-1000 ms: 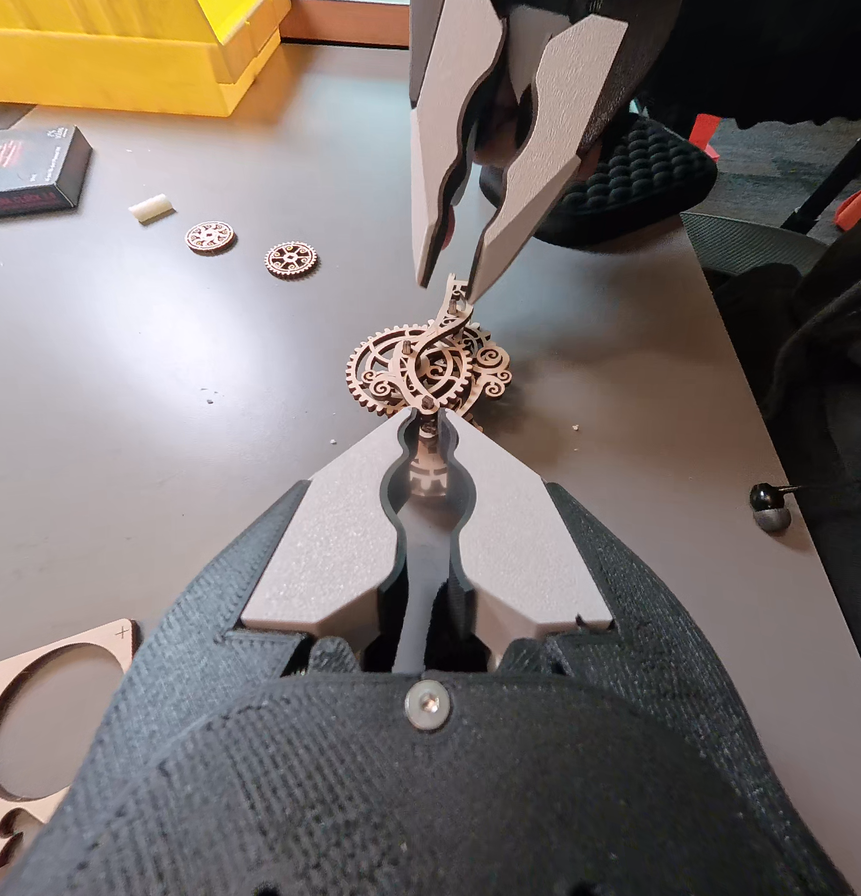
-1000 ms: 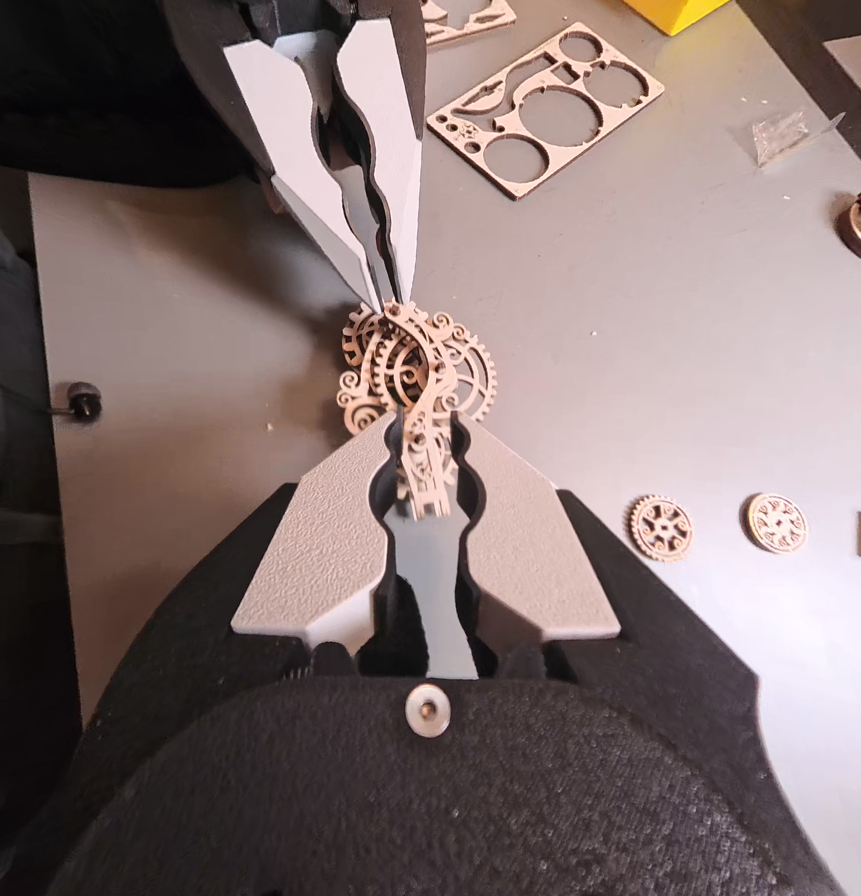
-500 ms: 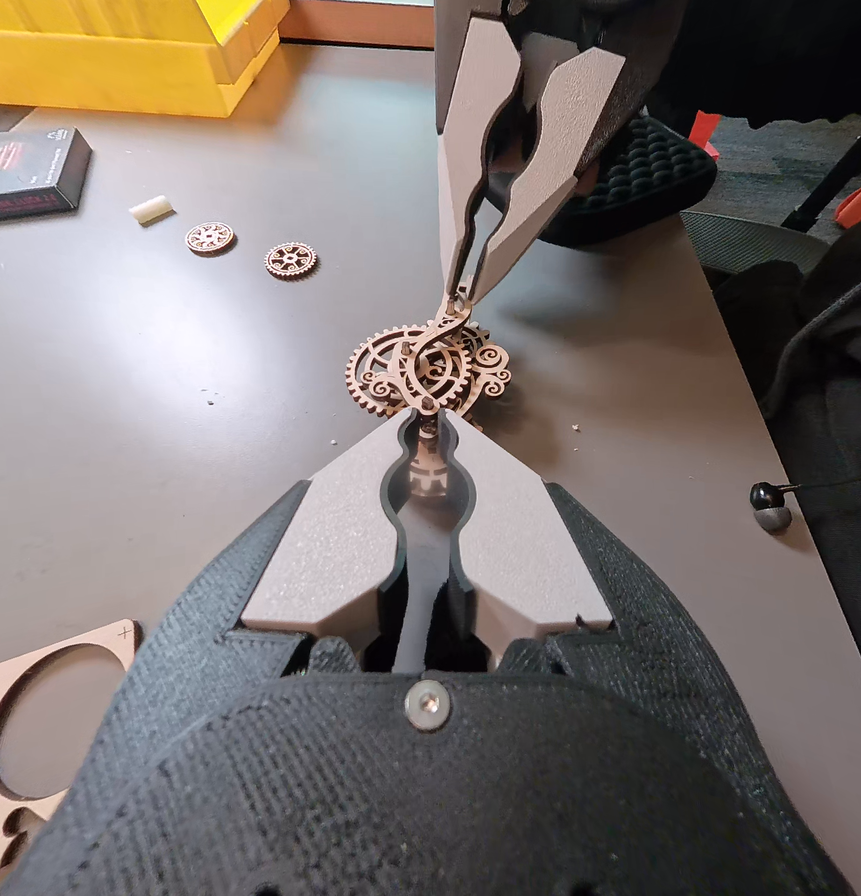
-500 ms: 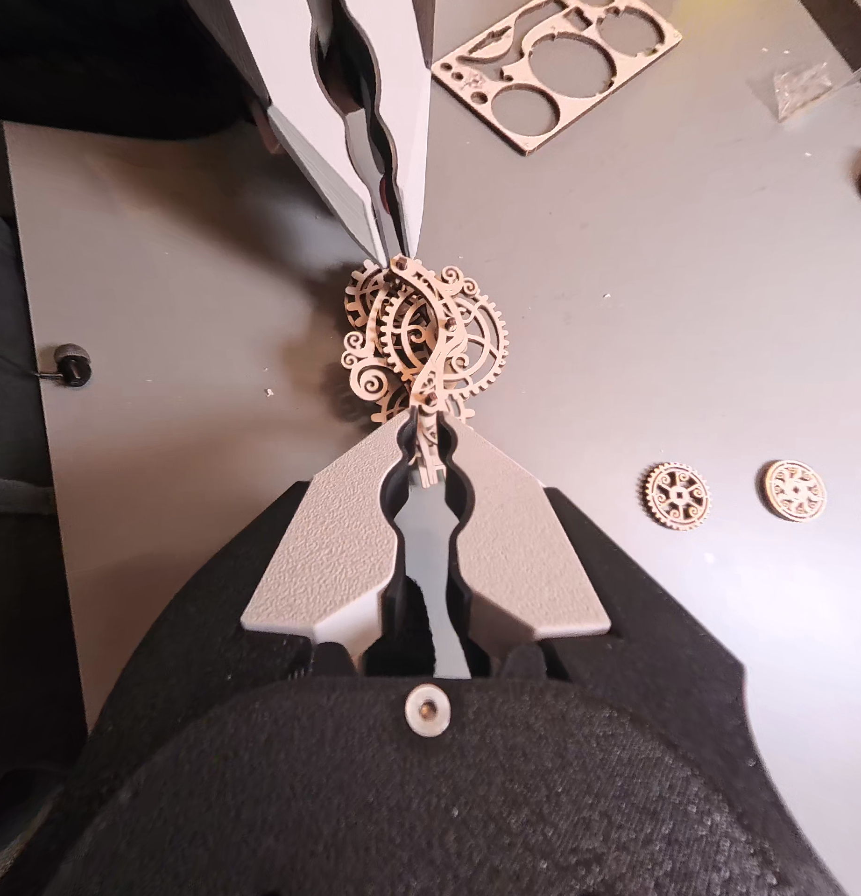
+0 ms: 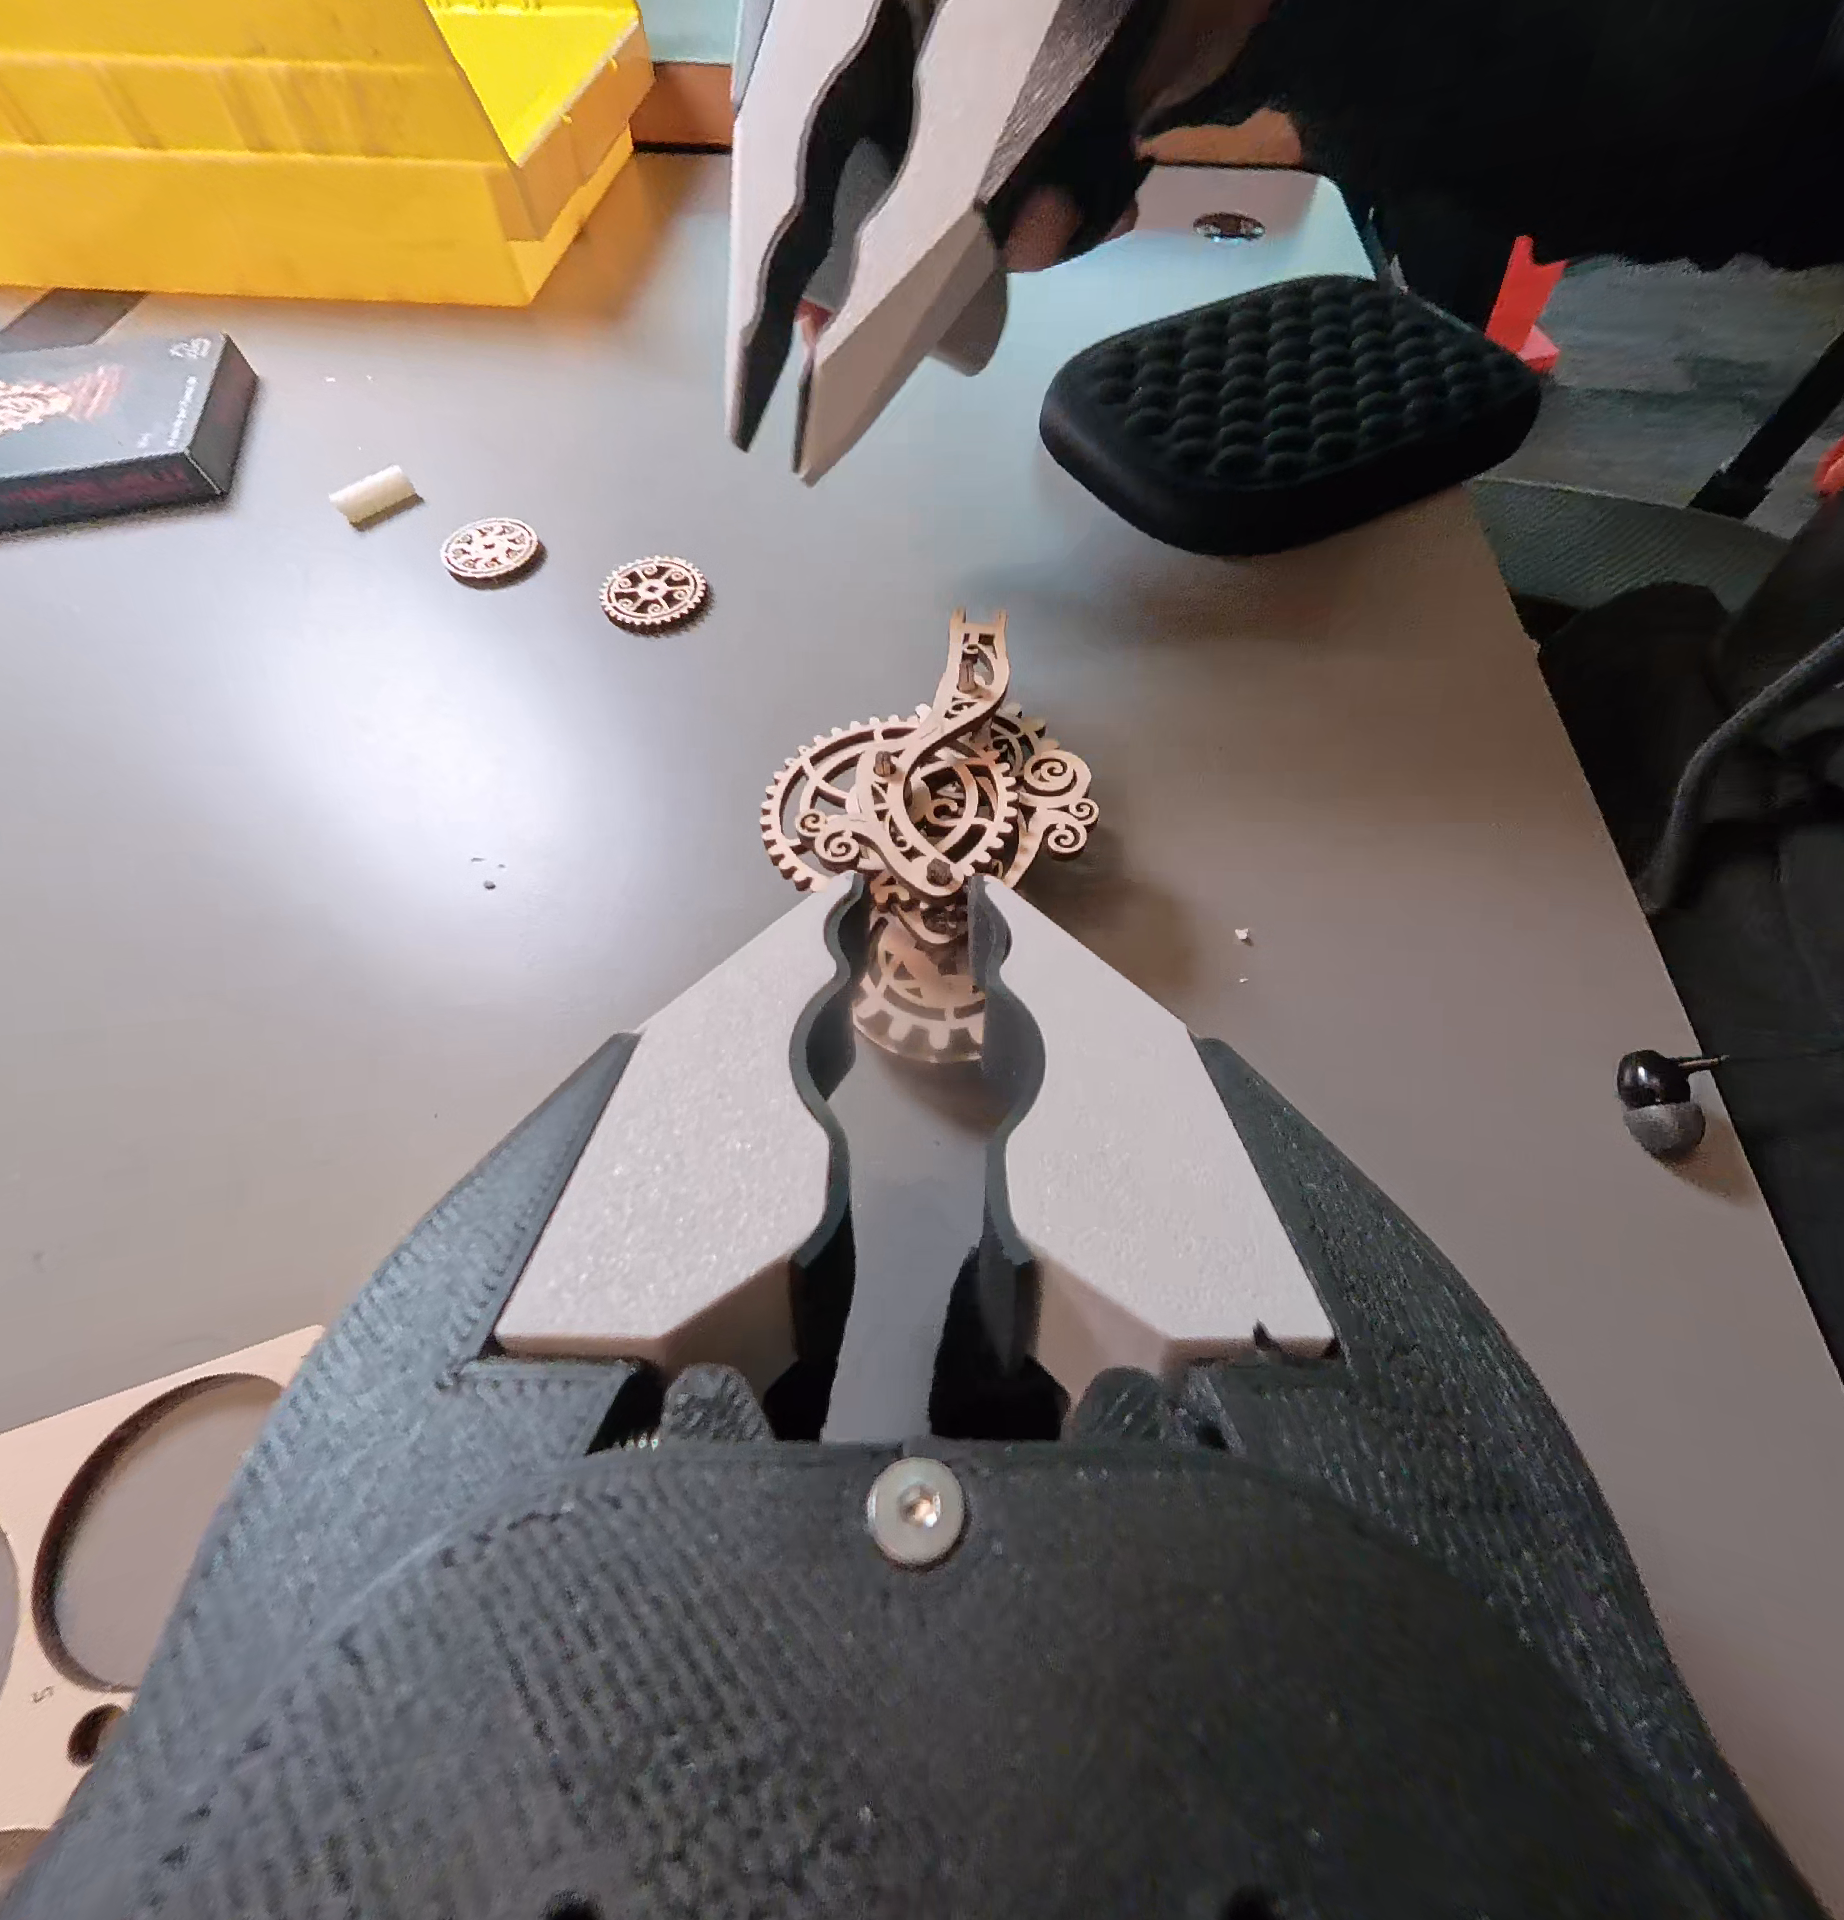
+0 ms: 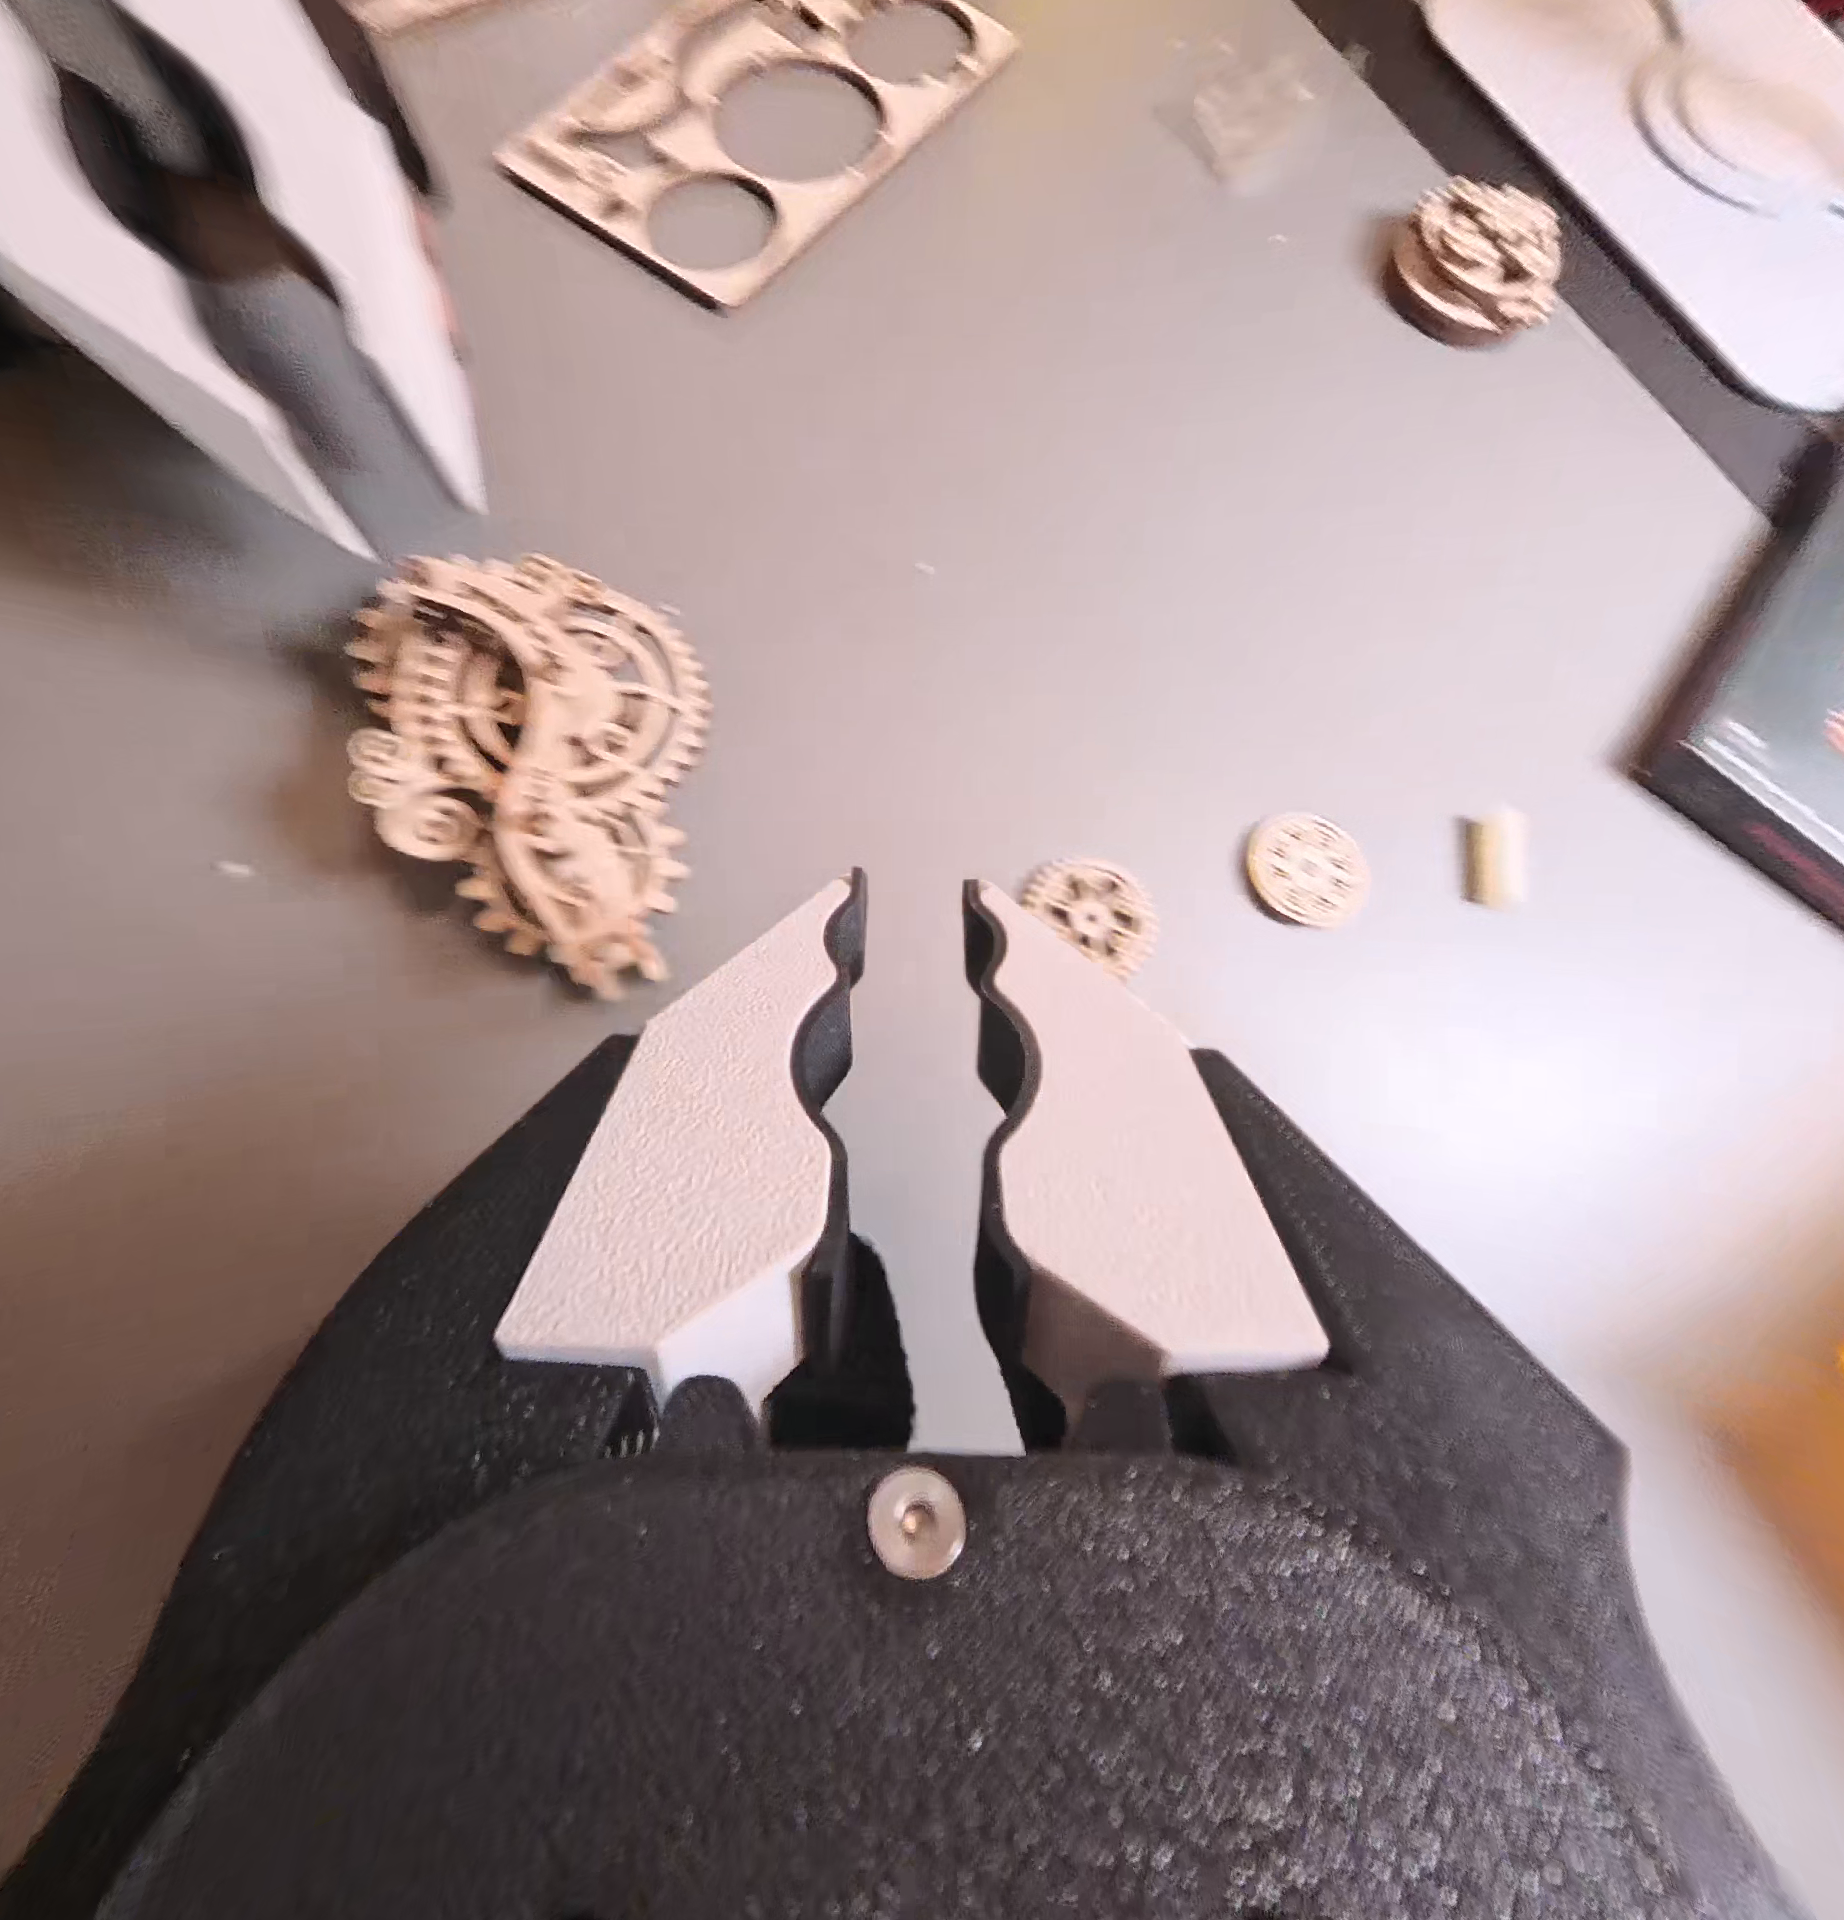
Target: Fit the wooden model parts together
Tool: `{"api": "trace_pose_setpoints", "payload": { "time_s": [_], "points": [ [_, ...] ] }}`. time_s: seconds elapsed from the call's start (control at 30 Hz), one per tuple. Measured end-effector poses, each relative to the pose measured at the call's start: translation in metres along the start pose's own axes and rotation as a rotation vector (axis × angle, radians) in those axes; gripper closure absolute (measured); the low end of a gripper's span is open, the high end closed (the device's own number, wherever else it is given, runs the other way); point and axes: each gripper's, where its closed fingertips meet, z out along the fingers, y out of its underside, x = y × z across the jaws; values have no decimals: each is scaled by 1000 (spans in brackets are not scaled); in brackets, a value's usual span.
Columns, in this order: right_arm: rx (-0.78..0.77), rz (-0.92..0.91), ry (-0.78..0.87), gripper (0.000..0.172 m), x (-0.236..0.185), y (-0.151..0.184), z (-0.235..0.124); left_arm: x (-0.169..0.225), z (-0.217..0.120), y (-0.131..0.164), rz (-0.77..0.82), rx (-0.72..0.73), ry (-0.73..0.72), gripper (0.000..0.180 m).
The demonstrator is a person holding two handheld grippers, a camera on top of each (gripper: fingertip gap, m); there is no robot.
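Note:
The wooden gear model (image 5: 928, 810) lies on the grey table (image 5: 274, 935). Its near end sits between the fingertips of my left gripper (image 5: 913, 894), which is open; a gap shows beside the left pad. In the right wrist view the model (image 6: 523, 758) lies at the left, just below the left gripper (image 6: 419, 525). My right gripper (image 6: 913, 883) is open and empty above bare table, next to a small loose gear (image 6: 1089, 914). In the left wrist view the right gripper (image 5: 772, 457) hovers beyond the model, clear of it.
Two small gears (image 5: 490, 548) (image 5: 656, 594) and a pale peg (image 5: 370, 496) lie at the left. A yellow box (image 5: 274, 156), a black box (image 5: 87, 426), a cut-out sheet (image 5: 118, 1507) and a black pad (image 5: 1292, 410) ring the area. The table edge runs along the right. My right gripper is the nearer one to the small loose gear (image 6: 1089, 914): about 7 cm, against 15 cm. The left camera catches it too, in the left wrist view (image 5: 649, 586).
Both grippers let go of the model. My left jaws opened around its near end. My right gripper opened, lifted away from the model's top arm and swung toward the small gears.

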Motion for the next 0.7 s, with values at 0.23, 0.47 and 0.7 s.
{"api": "trace_pose_setpoints", "payload": {
  "time_s": [0.23, 0.47, 0.7],
  "points": [
    [-112, 92, -17, 141, 38, 29, 24, 2, 3, -1, -28, 17, 20, 162],
    [-175, 89, -48, 132, 35, 37, 39, 0, 12, 9, -19, -25, -6, 165],
    [-171, 79, -31, 137, 42, 35, 43, -11, 7, 8, -36, -10, -49, 165]
  ]
}}
